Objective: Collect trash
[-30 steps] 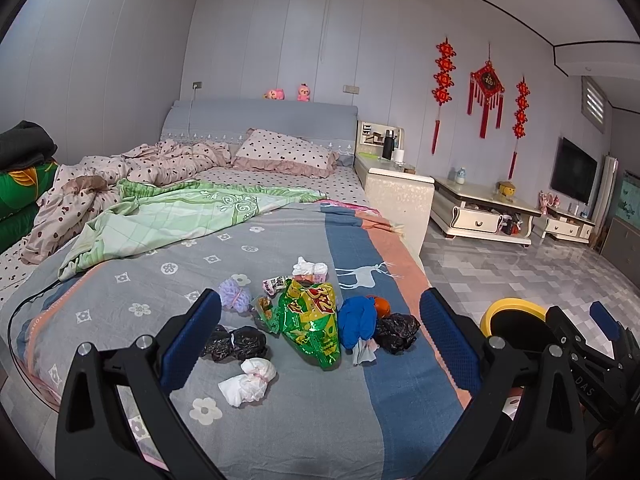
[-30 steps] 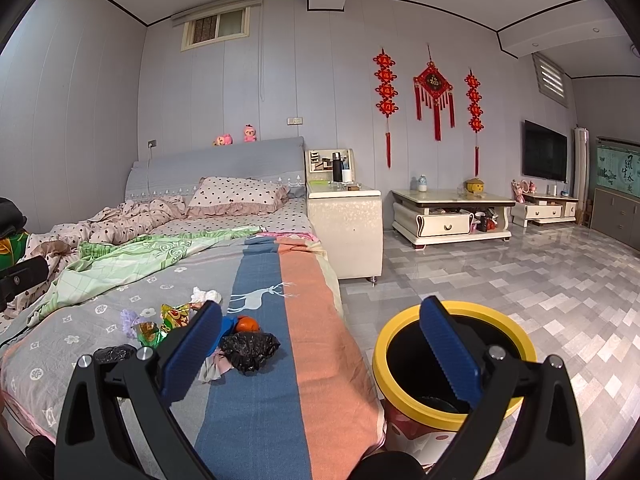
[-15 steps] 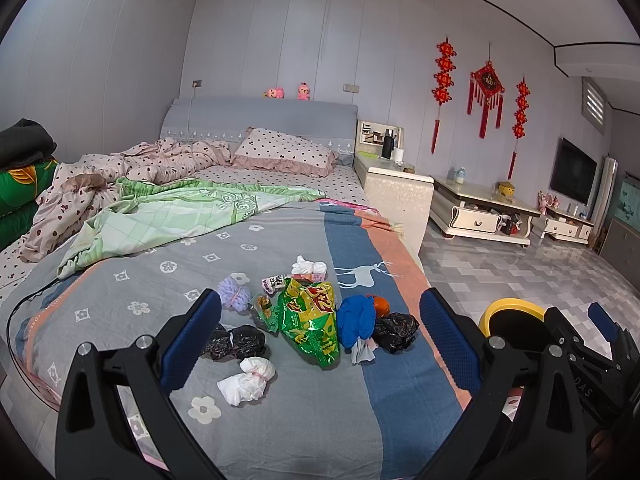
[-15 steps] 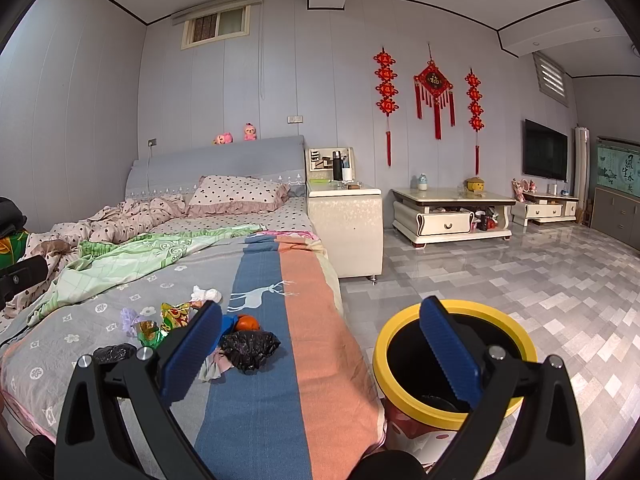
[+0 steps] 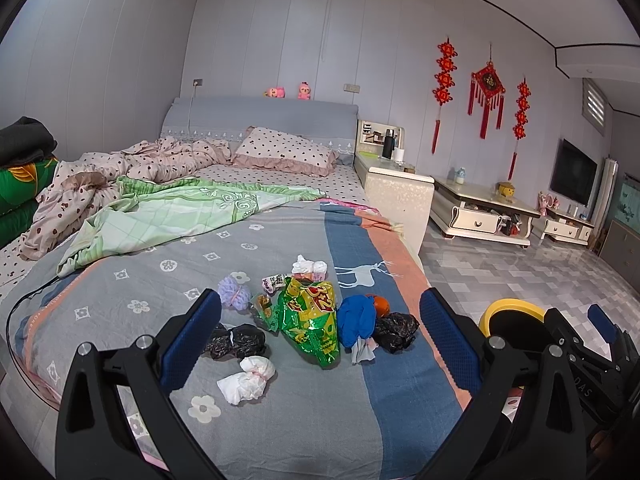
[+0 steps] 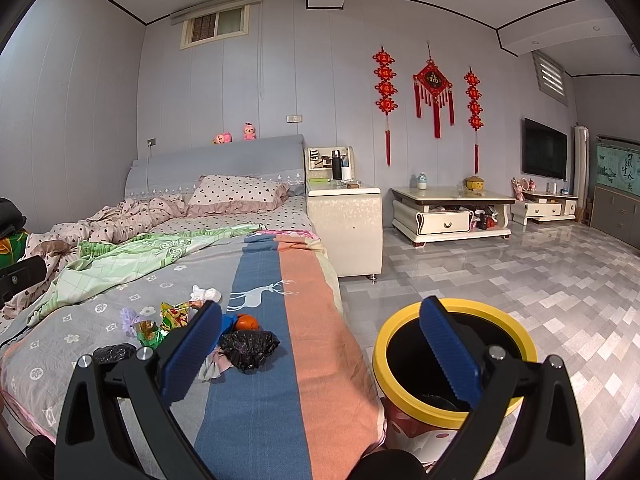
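Both the left gripper and right gripper hung wide, empty; trash lay near the bed's foot edge, bin beside it; best to pinch one piece squarely.

On the bed: two black bags, two white wads, one green wrapper, one blue cloth, one orange, one purple puff. One bin on the floor.
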Demonstrator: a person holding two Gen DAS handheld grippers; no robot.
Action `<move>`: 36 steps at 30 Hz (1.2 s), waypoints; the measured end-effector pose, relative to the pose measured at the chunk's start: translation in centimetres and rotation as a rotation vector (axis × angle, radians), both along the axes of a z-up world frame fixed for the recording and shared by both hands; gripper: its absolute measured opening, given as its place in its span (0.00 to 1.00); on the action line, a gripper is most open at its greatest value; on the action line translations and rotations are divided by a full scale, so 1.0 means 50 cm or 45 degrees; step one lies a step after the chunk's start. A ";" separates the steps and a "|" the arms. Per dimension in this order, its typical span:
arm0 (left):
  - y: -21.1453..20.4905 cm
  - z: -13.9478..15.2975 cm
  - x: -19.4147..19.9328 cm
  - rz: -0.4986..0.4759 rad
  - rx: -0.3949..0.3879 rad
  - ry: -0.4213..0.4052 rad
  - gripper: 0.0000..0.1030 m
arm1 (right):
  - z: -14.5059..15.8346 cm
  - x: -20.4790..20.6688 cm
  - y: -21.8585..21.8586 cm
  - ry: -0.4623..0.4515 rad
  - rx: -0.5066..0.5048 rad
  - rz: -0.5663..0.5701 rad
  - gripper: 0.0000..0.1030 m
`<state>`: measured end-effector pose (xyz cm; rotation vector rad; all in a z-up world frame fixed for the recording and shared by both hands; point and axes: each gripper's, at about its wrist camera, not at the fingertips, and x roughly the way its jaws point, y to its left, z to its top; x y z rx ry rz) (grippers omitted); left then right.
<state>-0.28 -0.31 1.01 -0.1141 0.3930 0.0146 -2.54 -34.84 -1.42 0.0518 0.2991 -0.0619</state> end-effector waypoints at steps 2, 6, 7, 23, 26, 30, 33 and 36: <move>0.000 -0.002 0.000 0.000 0.002 0.000 0.93 | 0.000 0.000 0.001 -0.001 -0.002 -0.001 0.93; 0.001 -0.002 0.000 0.000 0.000 0.000 0.93 | -0.003 0.002 0.001 0.003 0.001 0.000 0.93; 0.001 -0.001 0.000 0.000 0.000 -0.001 0.93 | -0.004 0.003 0.000 0.004 0.000 -0.001 0.93; 0.001 -0.004 -0.006 -0.005 -0.004 0.001 0.93 | -0.019 0.001 -0.006 0.056 0.009 0.003 0.93; 0.002 -0.005 -0.006 -0.005 -0.005 0.003 0.93 | -0.014 0.000 -0.007 0.062 0.003 0.003 0.93; 0.002 -0.006 -0.006 -0.001 -0.001 0.005 0.93 | -0.013 0.008 -0.007 0.080 0.009 0.025 0.93; 0.006 -0.014 -0.006 0.005 0.000 0.013 0.93 | -0.016 0.021 -0.005 0.084 0.006 0.058 0.93; 0.020 -0.032 0.004 0.018 0.008 0.031 0.93 | -0.022 0.044 -0.008 0.116 0.028 0.130 0.93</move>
